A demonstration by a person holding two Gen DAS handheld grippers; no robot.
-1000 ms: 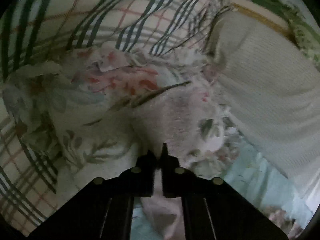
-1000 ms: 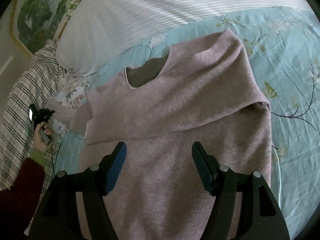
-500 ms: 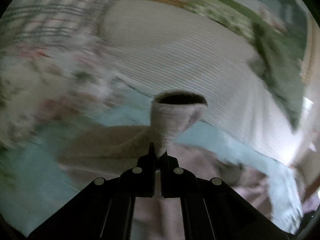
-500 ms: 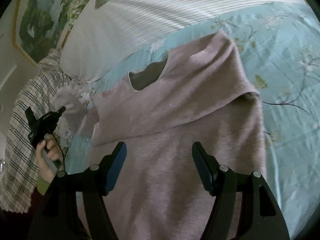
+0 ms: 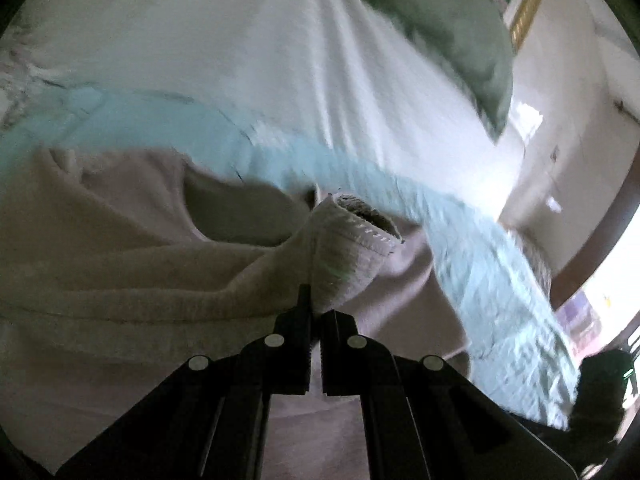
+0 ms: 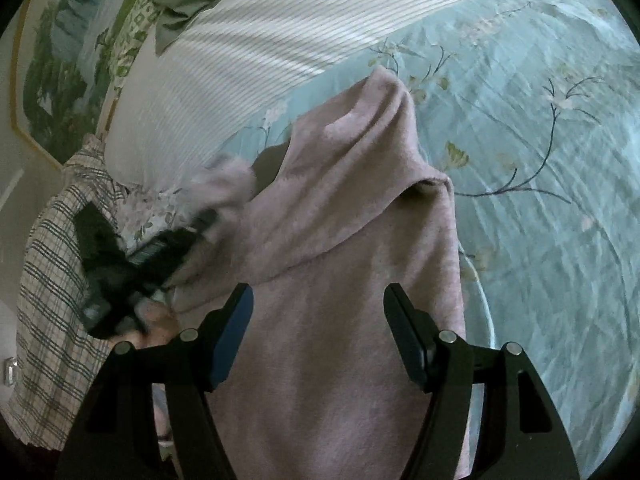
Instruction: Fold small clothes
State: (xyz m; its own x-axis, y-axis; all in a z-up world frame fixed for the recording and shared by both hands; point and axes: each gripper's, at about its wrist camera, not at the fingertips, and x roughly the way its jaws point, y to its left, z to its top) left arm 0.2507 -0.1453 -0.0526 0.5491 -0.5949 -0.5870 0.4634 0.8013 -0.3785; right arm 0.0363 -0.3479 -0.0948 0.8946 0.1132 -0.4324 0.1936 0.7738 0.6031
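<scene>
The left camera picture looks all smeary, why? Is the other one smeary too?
Left wrist view: the pale blue floral bedsheet and white ribbed pillow streak with motion blur, while the ribbed pink sleeve cuff stays sharper. Right wrist view: mostly crisp; only the left gripper is smeared. Both bend at the edges, fisheye.

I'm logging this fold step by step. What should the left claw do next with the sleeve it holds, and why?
Probably carry the sleeve further across the sweater and lay it on the body. The left claw is shut on the cuff, lifted near the neckline; the other sleeve already lies folded across the chest, and the right claw hovers open.
</scene>
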